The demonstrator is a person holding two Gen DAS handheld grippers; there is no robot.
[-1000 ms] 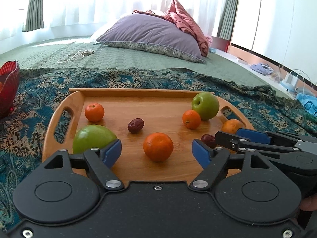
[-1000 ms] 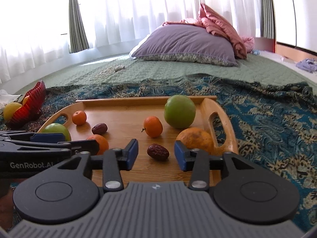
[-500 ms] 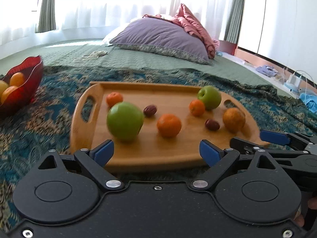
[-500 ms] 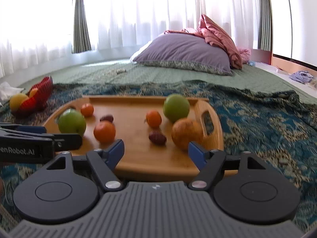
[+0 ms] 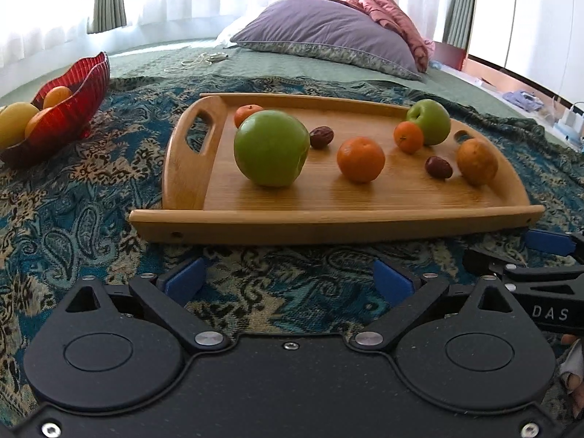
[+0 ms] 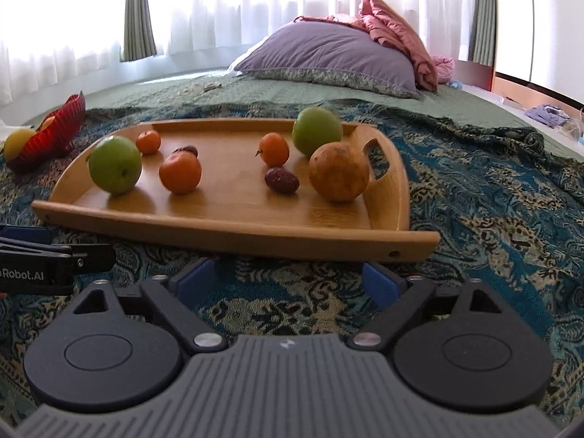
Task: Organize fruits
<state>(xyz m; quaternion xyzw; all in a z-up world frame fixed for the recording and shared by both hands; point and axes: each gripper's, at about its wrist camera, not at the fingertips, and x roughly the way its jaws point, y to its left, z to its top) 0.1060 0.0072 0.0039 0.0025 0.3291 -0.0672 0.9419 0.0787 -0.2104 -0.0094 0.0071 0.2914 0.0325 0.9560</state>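
Both sets of jaws are standing wide apart with nothing between them, having just been opening. The left gripper [image 5: 288, 279] and right gripper [image 6: 286, 279] are hanging side by side over the blanket [image 6: 492, 197], just short of the tray's near rim. A second ago they were reaching in over the tray [image 5: 328, 224], the left jaws around the big apple [image 5: 272, 148] and the right ones close to the date [image 6: 281, 179] and the orange [image 6: 338, 171]. Now both are pulled back and all the fruit is sitting free on the tray: two apples, the tangerines [image 5: 360, 159], two dates, the orange. The big apple is also lying nearer the tray's middle than before. The red bowl [image 5: 78, 91], already holding some fruit, is waiting well off to the left. I take it a release has just finished, and sorting is barely under way.
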